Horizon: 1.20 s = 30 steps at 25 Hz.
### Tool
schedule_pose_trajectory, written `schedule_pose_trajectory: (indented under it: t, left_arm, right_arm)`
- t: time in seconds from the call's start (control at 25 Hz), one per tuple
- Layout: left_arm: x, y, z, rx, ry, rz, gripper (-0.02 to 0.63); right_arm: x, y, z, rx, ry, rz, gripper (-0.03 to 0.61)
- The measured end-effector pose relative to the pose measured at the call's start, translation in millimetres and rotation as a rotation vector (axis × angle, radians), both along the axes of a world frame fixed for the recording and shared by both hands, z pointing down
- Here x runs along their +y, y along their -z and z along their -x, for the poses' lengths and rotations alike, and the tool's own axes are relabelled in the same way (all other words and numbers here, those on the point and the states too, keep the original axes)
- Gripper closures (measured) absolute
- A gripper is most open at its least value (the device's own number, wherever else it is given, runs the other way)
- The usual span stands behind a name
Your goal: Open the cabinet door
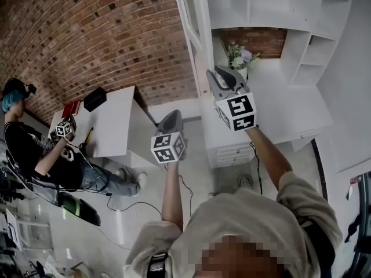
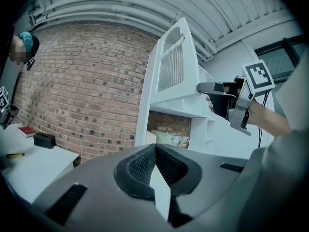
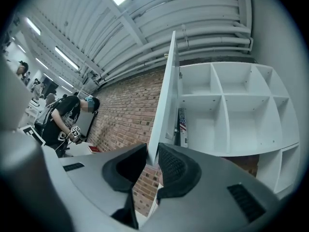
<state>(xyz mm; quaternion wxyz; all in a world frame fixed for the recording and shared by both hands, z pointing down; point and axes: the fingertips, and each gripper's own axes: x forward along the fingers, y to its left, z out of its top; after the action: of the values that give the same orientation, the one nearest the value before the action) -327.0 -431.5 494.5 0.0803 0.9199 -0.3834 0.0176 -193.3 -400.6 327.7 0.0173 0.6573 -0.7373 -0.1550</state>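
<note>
- The brick wall is seen behind the white cabinet, whose shelves are exposed.
- The cabinet door is swung open and stands out from the cabinet's left side.
- A white tabletop is set by the wall, well apart from the cabinet.
- The right hand-held gripper is closed on the door's lower edge, which is pinched between its pads.
- The left hand-held gripper is held clear of the door, jaws together, with nothing gripped.
</note>
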Motion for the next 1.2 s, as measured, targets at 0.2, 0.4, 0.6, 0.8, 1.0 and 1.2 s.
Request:
schedule_pose_trajectory:
  t: [0.2,0.4,0.6,0.8,1.0,1.2]
  left_arm:
    - [-1.8,-1.3,9.2,-0.001,0.026,0.003,0.588]
    - [-2.9,-2.8,20.6,-0.001,0.057,0.009,0.588]
    - [-6.6,-2.7,30.6,-0.001,0.084,0.015,0.588]
    - [-6.2,-6.7,29.4,-0.005,0.082,0.027,0.588]
    - [-6.5,-4.2,5.6,-0.009,0.045,0.027,0.588]
    - [-7.1,-2.7,-30.9,-0.012,0.027,0.030,0.588]
  right_arm:
    - [-8.1,0.3,24.2,0.017,0.040,0.003,0.480]
    - [-15.3,0.7,45.9,0.038,0.070,0.007,0.474]
    - [-23.2,2.4,55.8,0.035,0.090,0.004,0.471]
    - [-20.7,1.0,59.2,0.047,0.116,-0.006,0.468]
    - [-6.9,-2.0,47.9,0.058,0.135,-0.018,0.462]
    - [3.5,-15.6,-0.1,0.051,0.103,0.010,0.484]
